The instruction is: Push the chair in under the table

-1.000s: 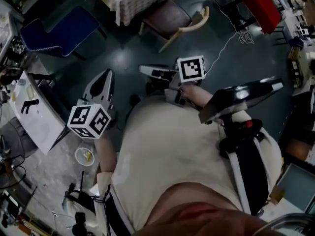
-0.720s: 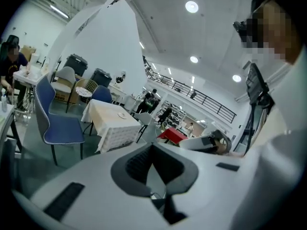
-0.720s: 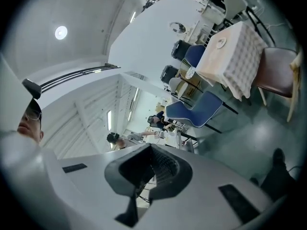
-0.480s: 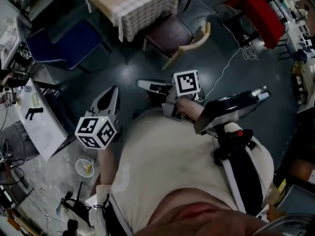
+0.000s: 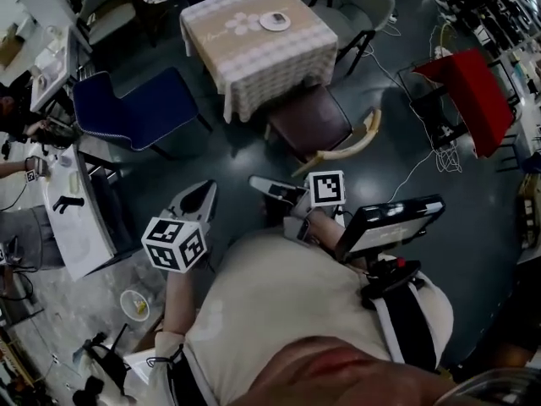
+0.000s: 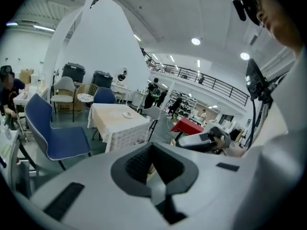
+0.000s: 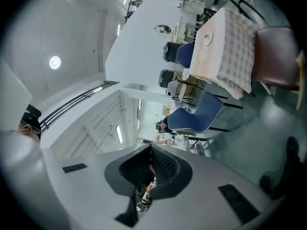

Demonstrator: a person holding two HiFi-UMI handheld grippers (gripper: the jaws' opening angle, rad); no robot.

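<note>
My left gripper [image 5: 205, 187] and right gripper [image 5: 257, 182] are both pinched shut on nothing, hanging short of the brown chair [image 5: 308, 121] (seat poking out beside the table [image 5: 245, 62]).

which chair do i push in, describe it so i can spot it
Find the square table with the pale cloth on the dark floor. The chair stands at its near side. Unlike the blue chair beside the table, it has a dark brown seat and a curved pale wooden back.
</note>
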